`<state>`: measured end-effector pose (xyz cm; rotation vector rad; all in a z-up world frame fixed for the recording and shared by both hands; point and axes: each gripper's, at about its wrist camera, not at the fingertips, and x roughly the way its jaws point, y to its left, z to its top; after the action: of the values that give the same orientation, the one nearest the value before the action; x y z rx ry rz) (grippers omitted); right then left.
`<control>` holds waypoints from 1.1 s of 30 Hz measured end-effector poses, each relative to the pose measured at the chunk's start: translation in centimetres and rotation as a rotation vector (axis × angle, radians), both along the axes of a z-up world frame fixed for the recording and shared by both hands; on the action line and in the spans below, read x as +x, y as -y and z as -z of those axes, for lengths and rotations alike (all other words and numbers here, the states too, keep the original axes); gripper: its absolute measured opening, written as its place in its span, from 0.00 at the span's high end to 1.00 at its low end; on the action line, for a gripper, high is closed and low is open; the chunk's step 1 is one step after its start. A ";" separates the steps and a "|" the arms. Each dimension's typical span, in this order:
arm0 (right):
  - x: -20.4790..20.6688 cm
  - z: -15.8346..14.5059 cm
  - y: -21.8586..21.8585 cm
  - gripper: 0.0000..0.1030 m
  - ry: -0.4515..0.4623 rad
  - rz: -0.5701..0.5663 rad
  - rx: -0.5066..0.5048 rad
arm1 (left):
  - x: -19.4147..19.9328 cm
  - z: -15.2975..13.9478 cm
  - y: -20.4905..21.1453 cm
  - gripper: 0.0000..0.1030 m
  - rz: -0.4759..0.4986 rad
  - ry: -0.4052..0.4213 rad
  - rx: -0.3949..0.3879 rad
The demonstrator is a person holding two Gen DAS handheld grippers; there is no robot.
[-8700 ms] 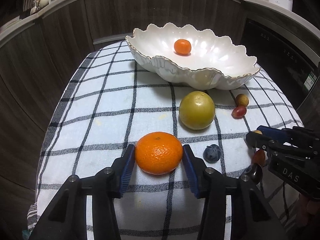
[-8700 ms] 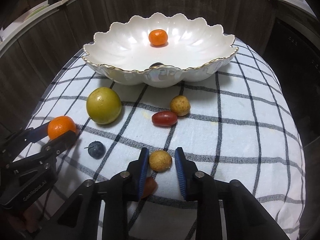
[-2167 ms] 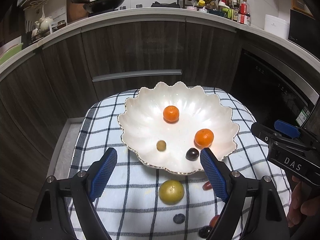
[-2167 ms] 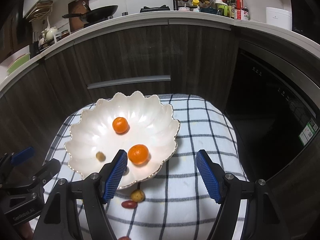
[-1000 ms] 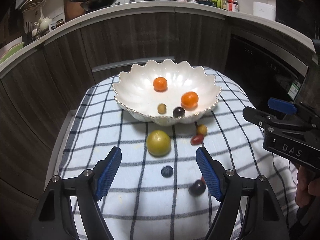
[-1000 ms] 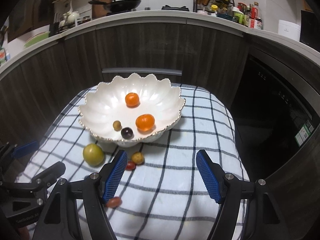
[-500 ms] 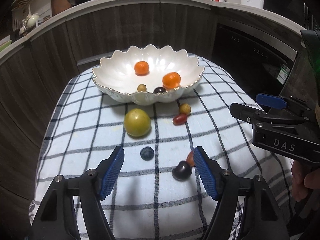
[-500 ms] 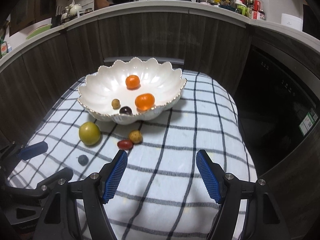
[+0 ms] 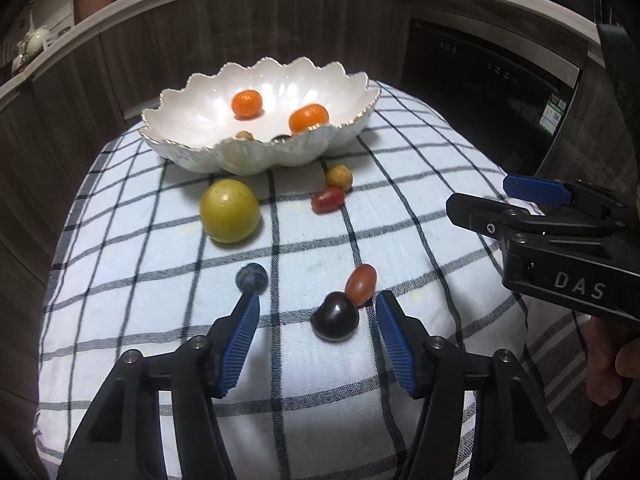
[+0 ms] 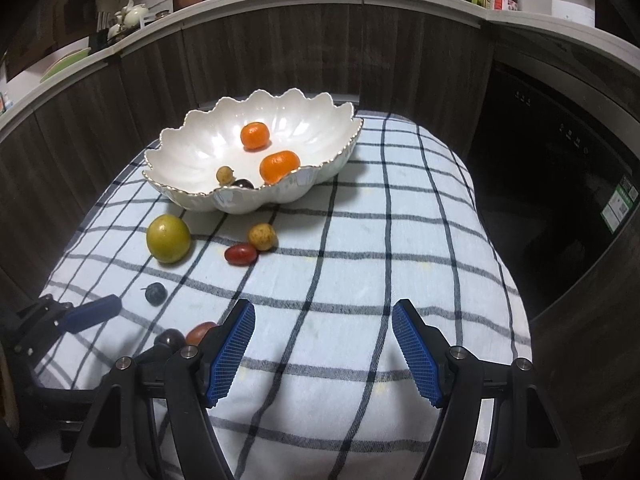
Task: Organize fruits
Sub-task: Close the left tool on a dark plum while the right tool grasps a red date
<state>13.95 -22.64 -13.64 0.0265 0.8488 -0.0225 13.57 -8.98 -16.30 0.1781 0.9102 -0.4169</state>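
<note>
Hovering released, left gripper (image 9: 316, 316) framing a round dark purple plum (image 9: 334, 315) touching an oval red tomato (image 9: 361, 284); right gripper (image 10: 323, 332) spread wide over checked cloth (image 10: 360, 260).

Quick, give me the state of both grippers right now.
Left gripper: open, holding nothing, its jaws either side of the dark plum.
Right gripper: open, empty, over the checked cloth.

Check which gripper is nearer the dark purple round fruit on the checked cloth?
Left. The left gripper is open with the dark purple round fruit between its fingertips. The right gripper is open over bare cloth, the fruit off beside its left finger.
</note>
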 end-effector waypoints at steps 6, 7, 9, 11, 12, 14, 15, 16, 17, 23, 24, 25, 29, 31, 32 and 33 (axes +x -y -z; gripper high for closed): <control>0.0 0.8 0.1 0.30 -0.019 0.002 0.006 | 0.3 1.4 0.5 0.56 0.027 -0.035 0.014; 0.0 0.8 0.1 0.30 -0.020 0.002 0.006 | 0.3 1.6 0.6 0.58 0.032 -0.037 0.016; 0.1 0.9 0.1 0.30 -0.020 0.002 0.009 | 0.3 1.8 0.7 0.58 0.038 -0.042 0.018; 0.1 1.0 0.1 0.30 -0.023 0.002 0.009 | 0.4 2.1 0.8 0.59 0.039 -0.046 0.016; 0.2 1.1 0.1 0.30 -0.026 0.002 0.011 | 0.5 2.1 0.9 0.63 0.040 -0.048 0.015; 0.2 1.2 0.2 0.30 -0.028 0.004 0.011 | 0.6 2.3 0.9 0.71 0.042 -0.052 0.014; 0.2 1.2 0.1 0.30 -0.029 0.005 0.010 | 0.6 2.3 1.0 0.72 0.043 -0.048 0.013; 0.2 1.2 0.1 0.30 -0.030 0.005 0.009 | 0.6 2.3 1.0 0.72 0.046 -0.047 0.011; 0.2 1.2 0.1 0.30 -0.031 0.004 0.009 | 0.7 2.3 1.0 0.73 0.048 -0.046 0.008; 0.2 1.2 -0.3 0.30 -0.034 -0.006 0.003 | 0.6 1.8 0.2 0.73 0.037 -0.044 -0.003; 0.3 1.2 -0.5 0.30 -0.035 -0.011 0.001 | 0.6 1.6 0.0 0.73 0.031 -0.041 -0.005; 0.3 1.1 -0.7 0.30 -0.034 -0.016 -0.001 | 0.7 1.5 -0.3 0.73 0.022 -0.038 -0.007; 0.8 0.9 -1.5 0.30 -0.027 -0.035 -0.013 | 1.0 1.1 -1.4 0.73 -0.012 -0.032 -0.013; 1.1 0.7 -1.9 0.30 -0.025 -0.039 -0.008 | 1.2 1.0 -1.9 0.73 -0.031 -0.030 -0.010; 1.2 0.7 -2.1 0.30 -0.024 -0.042 -0.004 | 1.3 0.9 -2.2 0.73 -0.038 -0.026 -0.007; 1.3 0.7 -2.4 0.30 -0.024 -0.050 0.001 | 1.3 0.8 -2.5 0.73 -0.047 -0.020 -0.001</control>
<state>15.21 -20.24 -14.37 0.0064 0.8728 0.0244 14.87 -6.53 -17.09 0.1512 0.9325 -0.3761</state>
